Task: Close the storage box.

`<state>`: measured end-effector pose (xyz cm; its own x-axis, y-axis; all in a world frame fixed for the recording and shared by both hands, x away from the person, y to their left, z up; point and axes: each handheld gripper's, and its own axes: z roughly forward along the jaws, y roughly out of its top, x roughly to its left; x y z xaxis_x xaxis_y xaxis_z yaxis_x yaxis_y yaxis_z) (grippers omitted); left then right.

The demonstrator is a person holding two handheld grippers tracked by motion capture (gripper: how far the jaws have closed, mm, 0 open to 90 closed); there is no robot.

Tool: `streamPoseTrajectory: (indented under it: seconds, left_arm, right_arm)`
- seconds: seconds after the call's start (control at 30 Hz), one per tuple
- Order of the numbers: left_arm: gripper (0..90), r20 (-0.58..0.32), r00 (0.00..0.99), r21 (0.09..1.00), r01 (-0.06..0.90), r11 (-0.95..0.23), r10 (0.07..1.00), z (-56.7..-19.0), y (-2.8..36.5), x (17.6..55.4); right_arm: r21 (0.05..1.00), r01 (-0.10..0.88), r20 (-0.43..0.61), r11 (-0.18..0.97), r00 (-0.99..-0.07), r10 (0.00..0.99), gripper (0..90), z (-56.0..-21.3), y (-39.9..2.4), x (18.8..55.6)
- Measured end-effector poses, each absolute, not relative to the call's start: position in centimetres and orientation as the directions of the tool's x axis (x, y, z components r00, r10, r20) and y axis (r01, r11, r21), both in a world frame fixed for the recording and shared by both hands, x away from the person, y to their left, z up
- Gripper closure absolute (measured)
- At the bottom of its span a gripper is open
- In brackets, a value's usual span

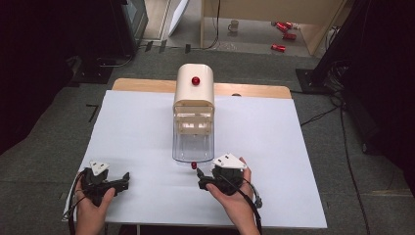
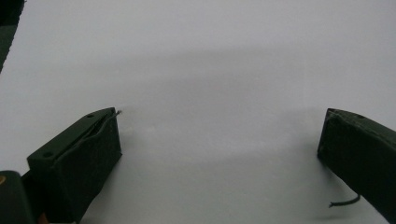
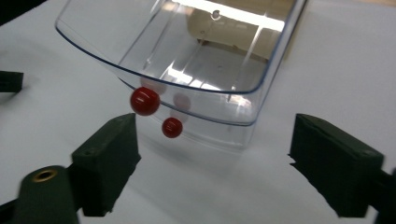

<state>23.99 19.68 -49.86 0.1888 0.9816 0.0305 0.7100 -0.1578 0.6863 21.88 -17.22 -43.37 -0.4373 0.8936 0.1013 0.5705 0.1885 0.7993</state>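
Note:
A cream box (image 1: 195, 88) with a red knob (image 1: 195, 81) on top stands at mid-table. Its clear plastic drawer (image 1: 193, 144) is pulled out toward me and looks empty. In the right gripper view the drawer (image 3: 205, 60) carries a red knob (image 3: 144, 101) on its front wall, with a smaller red ball (image 3: 172, 127) just below; I cannot tell if that one is a reflection. My right gripper (image 3: 215, 154) is open just in front of the drawer's front, its jaws touching nothing. It sits right of the drawer knob (image 1: 194, 166) as my right gripper (image 1: 208, 177). My left gripper (image 1: 120, 182) rests open over bare sheet (image 2: 219, 149).
A white sheet (image 1: 274, 147) covers the table, whose wooden back edge (image 1: 254, 90) shows behind the box. On the floor beyond lie red cans (image 1: 279, 47) and a mug (image 1: 234, 25). Dark equipment and cables flank both sides.

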Motion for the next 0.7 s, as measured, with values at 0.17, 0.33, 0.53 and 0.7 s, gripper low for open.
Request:
streamPoseTrajectory:
  seconds: [0.17, 0.33, 0.53, 0.7]
  left_arm:
    - [0.0, 0.031, 0.189, 0.686, 0.71, -0.158, 0.982, -49.9, 19.7, 24.0]
    - [0.0, 0.031, 0.189, 0.687, 0.71, -0.158, 0.982, -49.9, 19.7, 24.0]
    - [0.0, 0.029, 0.189, 0.686, 0.71, -0.157, 0.982, -49.9, 19.7, 24.0]
    - [0.0, 0.029, 0.189, 0.686, 0.71, -0.157, 0.982, -49.9, 19.7, 24.0]
  right_arm:
    - [0.805, 0.567, 0.118, 0.175, -0.442, 0.889, 32.4, -43.2, -16.7, 21.9]
    - [0.8, 0.584, 0.144, 0.138, -0.411, 0.9, 38.5, -43.4, -17.0, 21.8]
    - [0.791, 0.593, 0.141, 0.149, -0.414, 0.899, 43.0, -43.9, -16.5, 21.4]
    - [0.797, 0.581, 0.135, 0.164, -0.436, 0.89, 53.3, -44.2, -15.6, 21.3]
